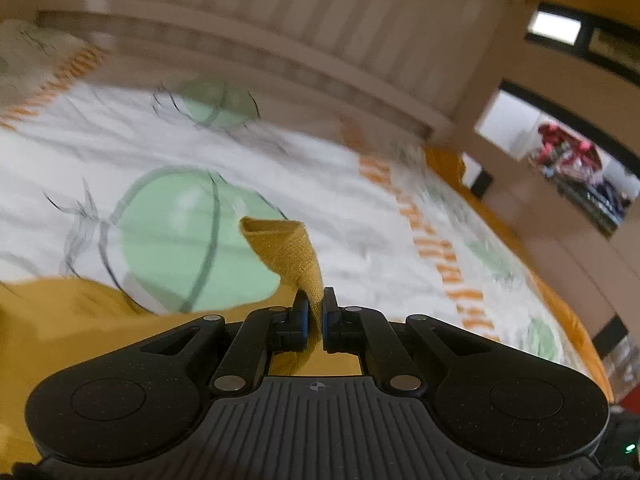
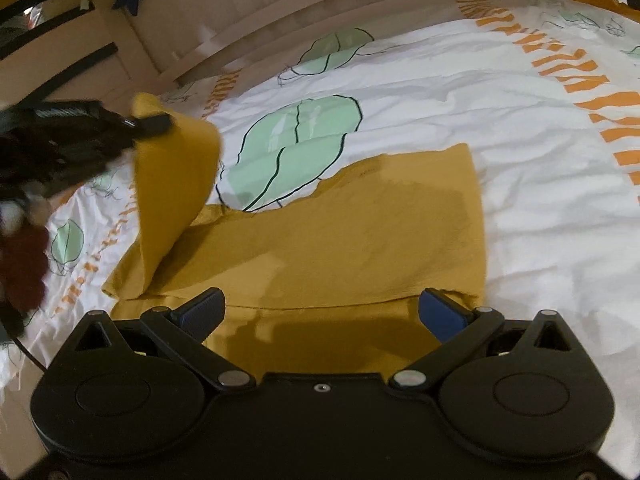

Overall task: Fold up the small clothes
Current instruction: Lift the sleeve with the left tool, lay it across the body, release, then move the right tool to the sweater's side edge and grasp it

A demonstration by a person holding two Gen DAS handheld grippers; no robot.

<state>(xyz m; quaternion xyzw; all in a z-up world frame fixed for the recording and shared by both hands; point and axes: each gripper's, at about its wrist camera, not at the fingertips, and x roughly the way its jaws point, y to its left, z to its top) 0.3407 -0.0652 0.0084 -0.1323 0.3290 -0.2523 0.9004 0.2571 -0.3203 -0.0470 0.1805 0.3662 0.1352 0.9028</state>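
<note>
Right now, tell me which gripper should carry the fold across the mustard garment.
Left. The left gripper is already shut on the lifted corner of the mustard garment; the right gripper hangs open above the near hem, gripping nothing.

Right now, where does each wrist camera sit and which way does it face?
Left wrist: behind the left gripper, fingers shut on a mustard garment corner, facing the leaf-print bedsheet and headboard.
Right wrist: behind the open right gripper, low over the garment; the left gripper shows at left.
Shared: garment, bedsheet, headboard.
</note>
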